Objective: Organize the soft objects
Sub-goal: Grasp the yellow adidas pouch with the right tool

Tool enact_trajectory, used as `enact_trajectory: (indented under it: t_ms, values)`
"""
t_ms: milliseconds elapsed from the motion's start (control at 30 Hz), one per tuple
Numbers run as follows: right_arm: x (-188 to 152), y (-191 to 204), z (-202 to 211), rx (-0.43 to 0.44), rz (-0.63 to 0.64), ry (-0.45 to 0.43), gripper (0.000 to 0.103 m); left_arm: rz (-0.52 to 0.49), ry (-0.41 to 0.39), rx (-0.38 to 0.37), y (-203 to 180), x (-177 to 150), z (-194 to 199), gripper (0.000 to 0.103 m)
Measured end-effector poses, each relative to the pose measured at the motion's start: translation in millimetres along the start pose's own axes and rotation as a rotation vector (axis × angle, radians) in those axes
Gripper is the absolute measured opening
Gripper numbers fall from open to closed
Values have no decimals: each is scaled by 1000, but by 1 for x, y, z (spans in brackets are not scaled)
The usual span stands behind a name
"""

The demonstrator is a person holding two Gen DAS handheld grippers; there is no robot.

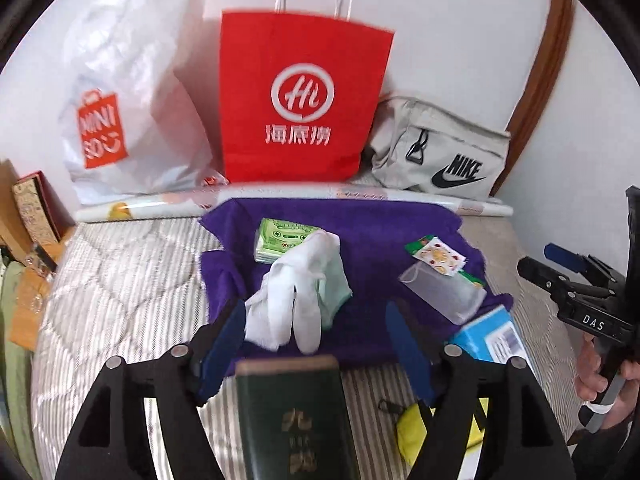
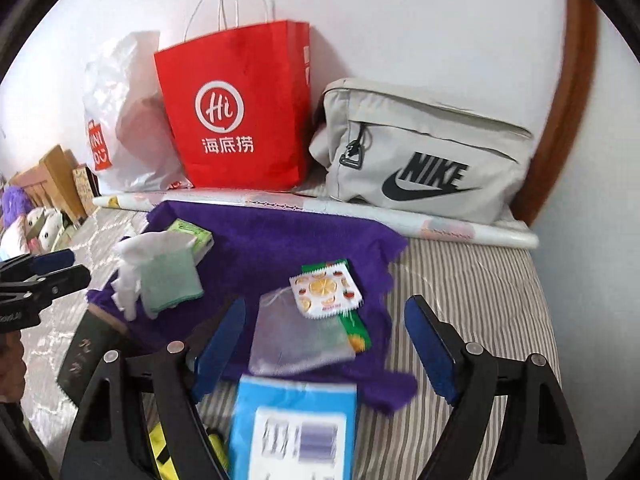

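surface: striped bed cover (image 1: 120, 280) against a white wall, with a purple cloth (image 1: 360, 236) spread across its middle near the back edge.
back edge: white plastic bag (image 1: 132, 92), red paper bag (image 1: 300, 100) and grey nike bag (image 2: 424, 152) lean on the wall, a rolled sheet (image 1: 280, 194) lying along in front of them.
soft things: white gloves (image 1: 292, 292) heaped with a pale green cloth (image 2: 170, 276) on the cloth's left part, touching a green tissue pack (image 1: 280, 240) behind them.
right part of cloth: clear pouch (image 2: 296, 336) with a fruit-print sachet (image 2: 326, 290) on its far end.
near edge: dark green booklet (image 1: 292, 412) and blue box (image 2: 292, 420) lie half off the purple cloth, toward the cameras.
key relation: gloves lie straight ahead of the left gripper (image 1: 316, 332), fingers of the gloves pointing toward it; the pouch lies ahead of the right gripper (image 2: 324, 336), long axis running toward it. each hand is nearer its own pile.
left tool: jaws spread wide, nothing between the pads, apart from the gloves.
right tool: jaws spread wide, holding nothing; the pouch shows in the gap but no pad presses it.
judgement: a pick of either pile looks open to the hand on its side.
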State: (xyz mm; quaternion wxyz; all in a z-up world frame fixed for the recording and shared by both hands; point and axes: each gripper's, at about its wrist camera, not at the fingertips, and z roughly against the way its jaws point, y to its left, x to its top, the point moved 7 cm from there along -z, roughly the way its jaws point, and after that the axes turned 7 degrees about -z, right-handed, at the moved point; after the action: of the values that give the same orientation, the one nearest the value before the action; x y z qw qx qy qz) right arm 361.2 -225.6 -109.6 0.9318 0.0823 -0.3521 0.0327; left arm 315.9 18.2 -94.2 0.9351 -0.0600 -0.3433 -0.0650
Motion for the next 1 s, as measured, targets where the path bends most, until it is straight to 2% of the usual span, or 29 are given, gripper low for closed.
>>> enact_trajectory:
  t_ms: [100, 233, 367, 433, 600, 800, 1000]
  values:
    - [-15, 0, 25, 0, -7, -27, 82, 2, -27, -2, -3, -12, 24, 72]
    - [-37, 0, 54, 5, -9, -37, 82, -7, -70, -44, -13, -33, 54, 72]
    - [-62, -3, 77, -20, -51, -42, 82, -15, -93, -42, -22, -54, 75, 72]
    - [-72, -4, 82, -19, -63, -40, 82, -24, -83, -38, -28, -66, 81, 72]
    - [-107, 6, 94, 46, -61, -33, 82, -36, -55, -18, -32, -98, 89, 72]
    - [-140, 27, 92, 116, -61, -2, 82, -38, -6, -12, -31, -134, 81, 72]
    - [-156, 49, 87, 93, 14, -25, 82, 11, 39, -8, -14, -164, 65, 72]
